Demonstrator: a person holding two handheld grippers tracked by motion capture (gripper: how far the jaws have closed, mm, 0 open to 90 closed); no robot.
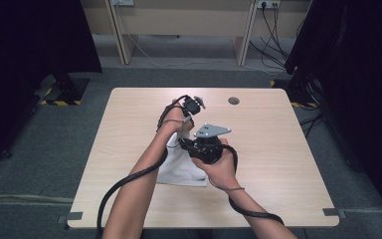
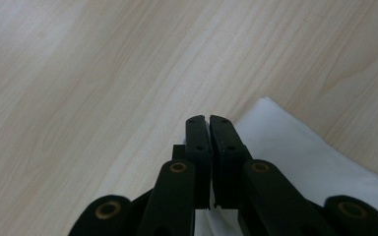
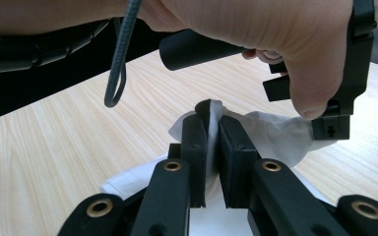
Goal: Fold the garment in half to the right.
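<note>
A white cloth [image 1: 184, 170] lies near the middle of the light wood table [image 1: 278, 149]. My right gripper [image 3: 213, 115] is shut on a raised fold of the cloth [image 3: 270, 132], which stands up between its jaws. In the high view this gripper [image 1: 186, 145] sits at the cloth's upper edge, under its grey plate [image 1: 211, 131]. My left gripper [image 2: 208, 119] is shut, with no cloth visible between its jaws, above bare wood by a cloth corner [image 2: 295, 142]. The left hand [image 3: 275, 29] holds it just beyond the raised fold.
A round cable hole [image 1: 234, 100] sits near the table's far edge. Thick black cables [image 1: 129, 177] trail from both grippers back over the front edge. Grey floor surrounds the table, with dark stands at the left and right and a wooden bench behind.
</note>
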